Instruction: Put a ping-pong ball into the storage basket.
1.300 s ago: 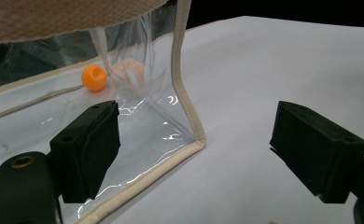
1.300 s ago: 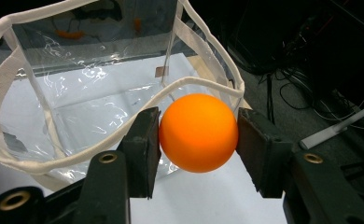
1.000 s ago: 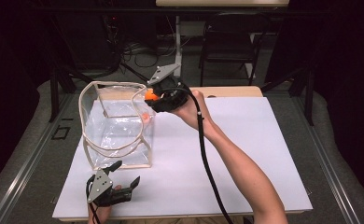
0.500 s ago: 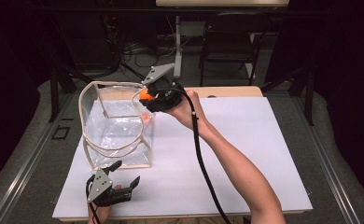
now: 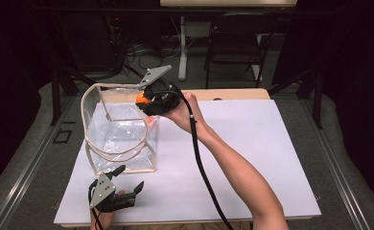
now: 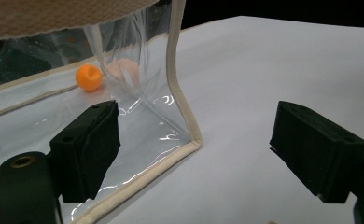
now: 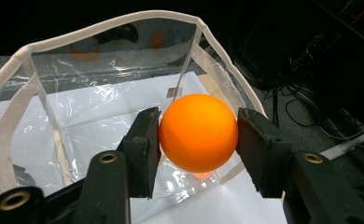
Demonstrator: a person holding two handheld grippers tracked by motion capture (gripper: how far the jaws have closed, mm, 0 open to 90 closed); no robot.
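Right tongs (image 7: 198, 140) clamp one orange ball (image 7: 199, 132) above one clear bag (image 5: 122, 139).

Orange ball (image 7: 199, 133): smooth, round, clamped between both jaws of right gripper (image 7: 199, 140), raised above open top of clear bag (image 7: 115, 116). Bag: transparent plastic, beige trim and straps, upright, directly below and ahead of that gripper.

Smooth matt ball (image 7: 199, 132) (bag (image 7: 124, 93): glossy plastic).

dark lab: floor cables (image 5: 142, 50), folding chair (image 5: 240, 45)
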